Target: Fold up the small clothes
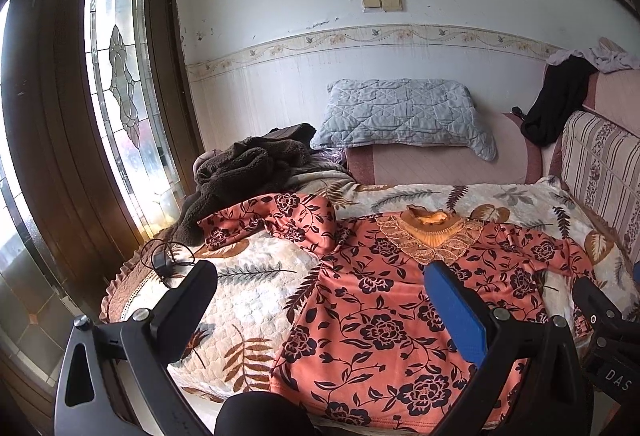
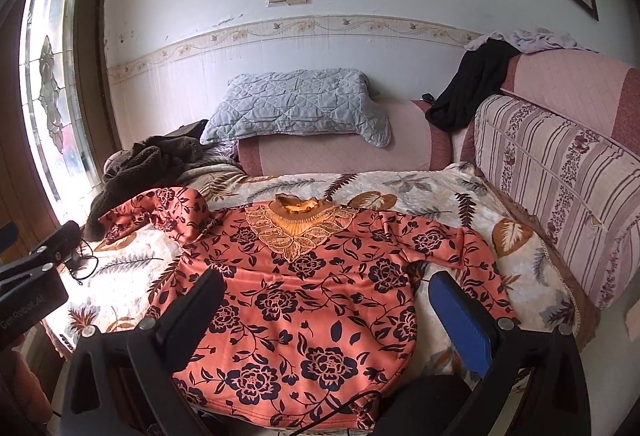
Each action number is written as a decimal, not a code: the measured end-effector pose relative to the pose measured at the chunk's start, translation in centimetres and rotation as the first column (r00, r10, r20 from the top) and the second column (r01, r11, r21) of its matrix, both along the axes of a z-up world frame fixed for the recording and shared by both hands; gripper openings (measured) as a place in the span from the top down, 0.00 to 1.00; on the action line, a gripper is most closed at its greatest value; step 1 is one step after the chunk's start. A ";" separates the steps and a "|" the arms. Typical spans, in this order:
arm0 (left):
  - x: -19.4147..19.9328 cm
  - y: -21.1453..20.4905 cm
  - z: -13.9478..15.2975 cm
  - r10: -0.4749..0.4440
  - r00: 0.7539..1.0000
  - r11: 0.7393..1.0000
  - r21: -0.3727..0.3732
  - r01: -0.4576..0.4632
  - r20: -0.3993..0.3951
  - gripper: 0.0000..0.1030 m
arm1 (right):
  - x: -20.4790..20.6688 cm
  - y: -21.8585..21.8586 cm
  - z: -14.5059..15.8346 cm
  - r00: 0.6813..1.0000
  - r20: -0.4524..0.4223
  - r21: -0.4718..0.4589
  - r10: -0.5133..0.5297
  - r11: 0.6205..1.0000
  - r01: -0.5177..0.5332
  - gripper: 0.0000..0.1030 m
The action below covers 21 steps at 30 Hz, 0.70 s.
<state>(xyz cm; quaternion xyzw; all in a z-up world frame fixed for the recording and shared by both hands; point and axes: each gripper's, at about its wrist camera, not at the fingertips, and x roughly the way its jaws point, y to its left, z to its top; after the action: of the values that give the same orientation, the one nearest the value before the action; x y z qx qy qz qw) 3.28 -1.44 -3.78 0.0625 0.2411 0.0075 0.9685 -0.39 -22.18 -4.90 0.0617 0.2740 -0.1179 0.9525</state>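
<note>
Two grippers hover above the floral top, neither touching cloth: left gripper spread wide over its left side, right gripper spread wide over its hem-side right. Judged step: pre-grasp, no fold begun. Top lies face up and mostly flat on the leaf-print blanket, lace collar at the far end, hem nearest. Its left sleeve angles out and creases; its right sleeve lies bunched beside the body. Next move probably calls for pinching a sleeve or side edge and carrying it toward the collar's centreline.
</note>
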 end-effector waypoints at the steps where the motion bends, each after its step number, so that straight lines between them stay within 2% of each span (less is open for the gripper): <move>1: 0.0 0.1 0.0 0.000 1.000 1.000 -0.001 0.000 0.001 0.00 | 0.1 0.0 0.0 1.000 -0.001 0.000 0.000 1.000 0.000 0.00; 13: 0.0 -0.1 -0.6 -0.001 1.000 1.000 0.002 0.001 -0.001 0.00 | 0.5 -0.1 -0.4 1.000 -0.004 0.004 0.004 1.000 -0.004 0.00; 21: 1.4 -0.4 -1.6 -0.010 0.999 1.000 0.022 0.010 -0.032 0.00 | 1.6 -0.6 -1.2 1.000 -0.024 0.011 0.002 1.000 -0.002 0.00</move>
<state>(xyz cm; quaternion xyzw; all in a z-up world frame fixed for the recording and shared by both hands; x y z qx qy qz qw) 4.66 -1.81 -5.42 0.0747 0.2558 0.0044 0.9638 1.20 -22.76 -6.05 0.0652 0.2863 -0.1162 0.9488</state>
